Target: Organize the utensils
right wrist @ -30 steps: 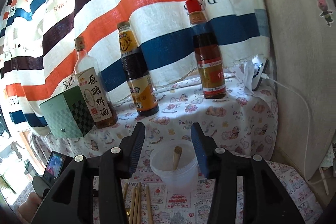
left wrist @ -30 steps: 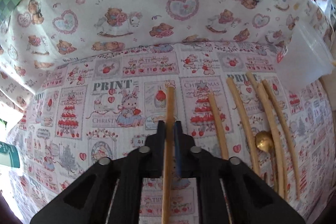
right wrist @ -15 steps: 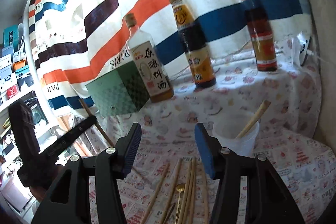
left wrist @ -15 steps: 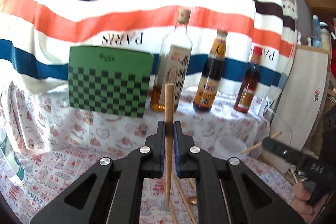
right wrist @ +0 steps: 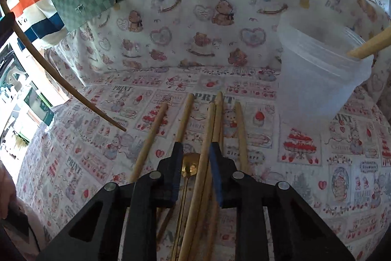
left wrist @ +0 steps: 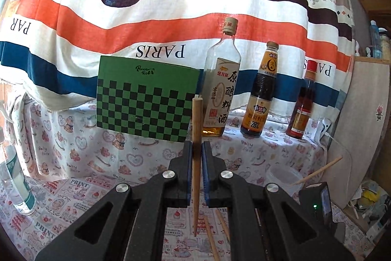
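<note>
Clamped together on one chopstick, your left gripper held it upright and clear of the cloth, its thin tip hanging below the jaws. Your right gripper stood with jaws apart, low over the loose chopsticks and a gold spoon lying between and just ahead of them. Off to the right of those jaws, the plastic cup held a single stick, so you were early in the job, by my reading: one stored, one in hand, several plus the spoon left. Beyond the left jaws, the striped curtain read "PARIS" and "HERMES", the green checkered box "Panda", and the dark sauce bottle "28%".
</note>
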Motion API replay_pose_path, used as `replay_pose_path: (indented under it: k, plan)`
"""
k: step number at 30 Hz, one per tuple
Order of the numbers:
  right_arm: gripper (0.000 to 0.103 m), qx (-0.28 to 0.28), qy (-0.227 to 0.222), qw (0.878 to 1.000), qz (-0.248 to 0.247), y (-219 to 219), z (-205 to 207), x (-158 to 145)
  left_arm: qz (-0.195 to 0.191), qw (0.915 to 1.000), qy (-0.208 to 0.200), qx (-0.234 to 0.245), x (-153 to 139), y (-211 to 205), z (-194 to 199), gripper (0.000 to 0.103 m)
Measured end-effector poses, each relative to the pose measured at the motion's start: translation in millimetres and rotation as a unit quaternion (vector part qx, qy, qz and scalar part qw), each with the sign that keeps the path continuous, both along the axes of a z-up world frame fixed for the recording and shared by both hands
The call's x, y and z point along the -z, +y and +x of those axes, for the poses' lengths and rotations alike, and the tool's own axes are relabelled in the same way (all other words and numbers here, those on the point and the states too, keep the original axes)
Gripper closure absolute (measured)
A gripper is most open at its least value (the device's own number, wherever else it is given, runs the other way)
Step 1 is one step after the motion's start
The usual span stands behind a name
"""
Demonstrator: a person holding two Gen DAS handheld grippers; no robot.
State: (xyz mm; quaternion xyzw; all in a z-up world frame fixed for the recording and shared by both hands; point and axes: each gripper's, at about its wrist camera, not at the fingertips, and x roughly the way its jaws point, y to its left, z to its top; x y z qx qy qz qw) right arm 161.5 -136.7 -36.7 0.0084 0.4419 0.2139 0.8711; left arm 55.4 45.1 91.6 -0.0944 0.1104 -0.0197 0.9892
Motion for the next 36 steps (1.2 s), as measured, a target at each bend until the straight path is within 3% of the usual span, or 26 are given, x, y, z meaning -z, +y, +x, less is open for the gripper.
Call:
replay_pose_path:
  k: [4, 8, 12, 16, 20, 23, 24, 26, 31, 33, 36]
  plan:
    - [0.093, 0.01, -0.007, 1.0, -0.02, 3.3, 1.7, 1.6, 0.005, 1.0, -0.003, 0.002, 1.0, -3.2, -1.8, 0.097]
    - [0.095, 0.01, -0.01, 0.999, -0.03, 4.5, 3.1, 2.0, 0.007, 1.0, 0.0, 0.006, 2.1, -6.0, -0.5, 0.097]
    - [0.095, 0.017, -0.033, 0.999, 0.018, -11.8, -4.8, -16.3, 0.005, 0.9999, 0.007, 0.008, 3.1, -6.4, 1.7, 0.097]
    - [0.097, 0.042, -0.13, 0.987, 0.081, -38.3, -25.7, -56.0, 0.004, 0.9999, 0.007, 0.007, 3.7, -6.6, 1.9, 0.097]
    - [0.1, 0.089, -0.24, 0.96, 0.115, -68.8, -53.3, -96.5, 0.006, 0.9999, 0.005, 0.007, 3.3, -7.5, 1.3, 0.097]
    - [0.1, 0.111, -0.297, 0.942, 0.114, -86.2, -71.1, -120.9, 0.007, 0.9999, 0.002, 0.009, 3.3, -9.3, 0.2, 0.097]
    - [0.1, 0.114, -0.3, 0.942, 0.102, -87.8, -72.6, -127.0, 0.009, 0.9999, 0.003, 0.01, 3.4, -10.0, 0.4, 0.097]
    - [0.1, 0.081, -0.272, 0.956, 0.071, -83.3, -64.8, -132.9, 0.009, 0.9999, 0.005, 0.011, 3.9, -11.4, 1.1, 0.097]
    - [0.1, 0.053, -0.185, 0.981, 0.022, -59.7, -38.6, -101.0, 0.0, 0.9998, 0.015, 0.015, 7.4, -9.9, 4.6, 0.097]
    - [0.098, 0.054, -0.154, 0.986, 0.024, -56.6, -31.1, -87.4, -0.004, 0.9997, 0.016, 0.015, 7.9, -8.5, 5.2, 0.097]
    - [0.087, 0.043, -0.099, 0.993, 0.055, -57.4, -19.7, -71.8, -0.013, 0.9997, 0.014, 0.016, 7.4, -6.0, 4.4, 0.097]
